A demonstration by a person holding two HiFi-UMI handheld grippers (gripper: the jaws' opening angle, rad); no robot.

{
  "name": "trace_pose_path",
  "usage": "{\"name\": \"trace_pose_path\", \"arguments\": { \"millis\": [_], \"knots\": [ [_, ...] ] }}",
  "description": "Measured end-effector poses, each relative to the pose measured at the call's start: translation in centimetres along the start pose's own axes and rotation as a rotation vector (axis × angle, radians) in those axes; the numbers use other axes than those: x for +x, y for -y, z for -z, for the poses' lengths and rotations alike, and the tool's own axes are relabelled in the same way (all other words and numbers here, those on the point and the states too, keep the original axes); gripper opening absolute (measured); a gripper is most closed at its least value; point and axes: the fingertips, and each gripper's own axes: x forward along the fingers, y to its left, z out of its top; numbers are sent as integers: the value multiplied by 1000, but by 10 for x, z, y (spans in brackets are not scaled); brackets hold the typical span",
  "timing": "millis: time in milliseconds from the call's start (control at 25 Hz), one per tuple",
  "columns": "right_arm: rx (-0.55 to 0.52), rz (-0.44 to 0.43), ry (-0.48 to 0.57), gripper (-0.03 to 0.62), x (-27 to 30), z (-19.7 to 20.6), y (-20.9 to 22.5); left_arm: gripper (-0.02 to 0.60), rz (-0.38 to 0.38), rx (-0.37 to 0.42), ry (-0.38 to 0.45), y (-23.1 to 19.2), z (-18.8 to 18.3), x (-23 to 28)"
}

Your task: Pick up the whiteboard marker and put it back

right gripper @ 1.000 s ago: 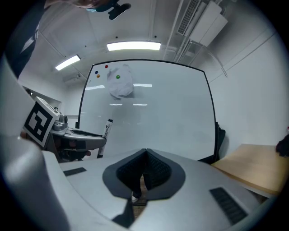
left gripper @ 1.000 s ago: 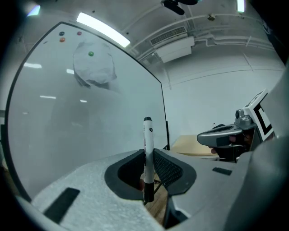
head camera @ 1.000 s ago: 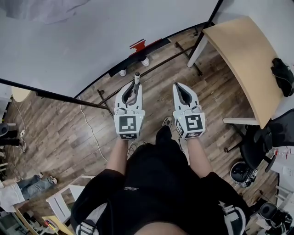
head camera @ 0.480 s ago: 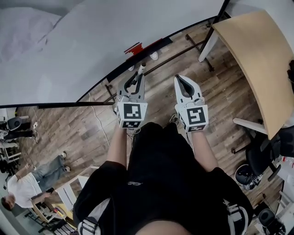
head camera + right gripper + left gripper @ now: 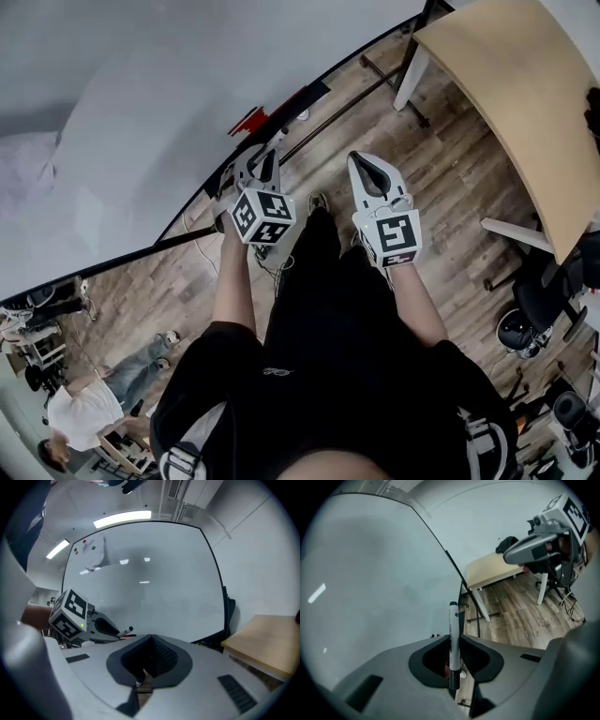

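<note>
Head view: left gripper [image 5: 266,161] is up against the lower edge of the whiteboard [image 5: 141,112], a smooth pale grey sheet in a thin black frame; right gripper [image 5: 360,161] sits beside it over brown wood-plank floor [image 5: 441,187]. A light wooden table [image 5: 506,84] with a rounded corner and white legs stands to the right. Below it is a round dark bin [image 5: 518,330]; I can't make out its contents. Left gripper view: the whiteboard marker [image 5: 453,620], a slim white barrel with dark ends, stands upright, pinched between the matte grey jaws, which are partly apart and closed on its barrel. Its upper end juts above the tips, in front of the board. Right gripper view: the ribbed dark pads meet at the tips with nothing between them. This tong is closed and empty. The other gripper shows at left, the marker's tip poking out toward the board.
</note>
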Motion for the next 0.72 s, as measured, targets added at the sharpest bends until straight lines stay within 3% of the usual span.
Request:
{"name": "trace_pose_path", "arguments": {
  "millis": [240,720],
  "knots": [
    [17,33,-39,2,32,10,10,66,51,72,-127,-3,31,62],
    [57,56,-92,2,68,28,19,67,133,86,-262,0,63,135]
  ]
}}
